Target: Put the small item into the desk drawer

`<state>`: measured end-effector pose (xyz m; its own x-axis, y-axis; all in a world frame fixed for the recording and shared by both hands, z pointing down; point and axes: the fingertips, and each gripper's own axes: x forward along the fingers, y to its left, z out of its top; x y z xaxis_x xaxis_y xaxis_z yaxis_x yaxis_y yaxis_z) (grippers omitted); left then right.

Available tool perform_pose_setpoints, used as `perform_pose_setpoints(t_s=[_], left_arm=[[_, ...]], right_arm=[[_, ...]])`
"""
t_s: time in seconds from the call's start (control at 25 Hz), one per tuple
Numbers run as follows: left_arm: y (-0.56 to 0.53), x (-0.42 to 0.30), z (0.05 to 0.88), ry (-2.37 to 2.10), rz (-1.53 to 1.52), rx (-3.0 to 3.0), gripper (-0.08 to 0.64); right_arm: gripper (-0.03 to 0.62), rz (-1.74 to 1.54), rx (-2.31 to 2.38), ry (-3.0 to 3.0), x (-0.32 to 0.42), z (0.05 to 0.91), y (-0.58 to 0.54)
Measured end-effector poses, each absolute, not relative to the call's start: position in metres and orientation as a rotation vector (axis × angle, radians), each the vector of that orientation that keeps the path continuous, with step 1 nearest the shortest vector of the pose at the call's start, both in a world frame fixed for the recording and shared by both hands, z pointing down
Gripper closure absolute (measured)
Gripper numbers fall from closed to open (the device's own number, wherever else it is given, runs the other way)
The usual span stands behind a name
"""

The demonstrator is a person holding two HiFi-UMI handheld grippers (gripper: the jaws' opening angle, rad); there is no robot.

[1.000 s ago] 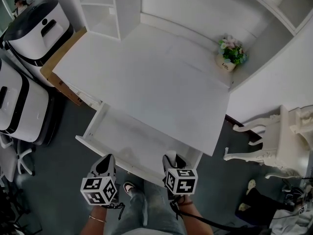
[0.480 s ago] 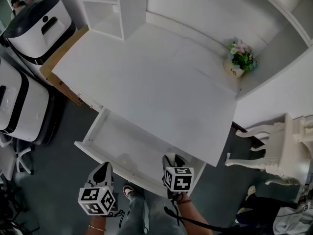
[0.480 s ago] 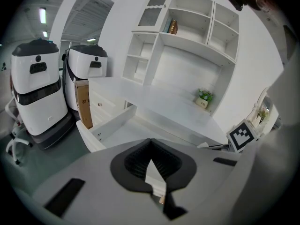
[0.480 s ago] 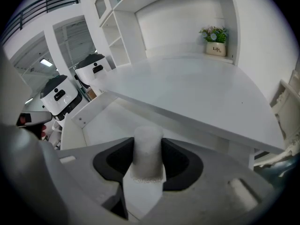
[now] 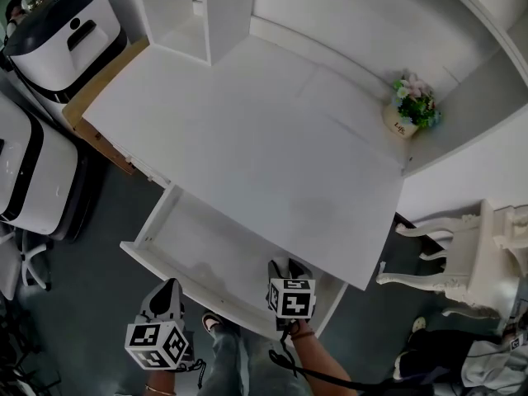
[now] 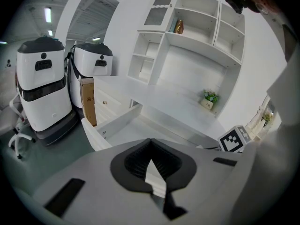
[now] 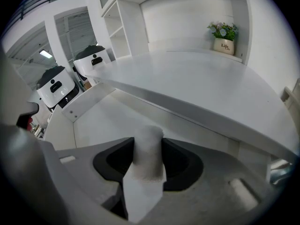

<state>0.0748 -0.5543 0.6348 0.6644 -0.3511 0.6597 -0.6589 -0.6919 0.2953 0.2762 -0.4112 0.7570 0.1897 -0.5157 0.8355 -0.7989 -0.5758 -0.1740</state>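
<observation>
Right gripper [image 5: 289,269] clamps small white item [image 7: 147,156]; drawer [image 5: 206,246] (open) beneath.

Open drawer [image 5: 194,250] lies just ahead of and below the right gripper [image 5: 289,266], its bare floor reachable from above between low side walls. The drawer's front panel [image 5: 186,280] forms a low lip just ahead of the left gripper [image 5: 168,287]. Farther ahead, the desk top [image 5: 247,139] overhangs the drawer's rear and cuts off headroom. Left of the left gripper, white machines [image 5: 37,167] and a brown box [image 5: 87,126] crowd the floor. An ornate white chair [image 5: 462,262] stands well right of the right gripper.
</observation>
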Motion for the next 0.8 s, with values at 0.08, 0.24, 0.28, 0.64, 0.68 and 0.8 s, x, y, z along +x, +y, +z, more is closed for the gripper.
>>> perform_pose_setpoints(t_s=[0.08, 0.24, 0.28, 0.64, 0.68, 0.8], left_arm=[[-0.556, 0.073, 0.635, -0.792, 0.782, 2.351, 0.563], [-0.56, 0.07, 0.637, -0.811, 0.783, 2.339, 0.563], [-0.561, 0.069, 0.637, -0.817, 0.785, 2.335, 0.563], [-0.565, 0.063, 0.64, -0.837, 0.792, 2.319, 0.563], [-0.566, 0.063, 0.64, -0.84, 0.792, 2.32, 0.563], [-0.567, 0.063, 0.64, -0.844, 0.795, 2.32, 0.563]], right_arm=[[0.419, 1.328, 2.168, -1.234, 0.279, 0.762, -0.414], [0.42, 1.32, 2.165, -1.211, 0.282, 0.77, -0.419], [0.419, 1.32, 2.163, -1.207, 0.283, 0.772, -0.42], [0.419, 1.324, 2.133, -1.185, 0.284, 0.783, -0.424], [0.419, 1.325, 2.131, -1.185, 0.284, 0.783, -0.424], [0.419, 1.343, 2.127, -1.184, 0.283, 0.786, -0.425]])
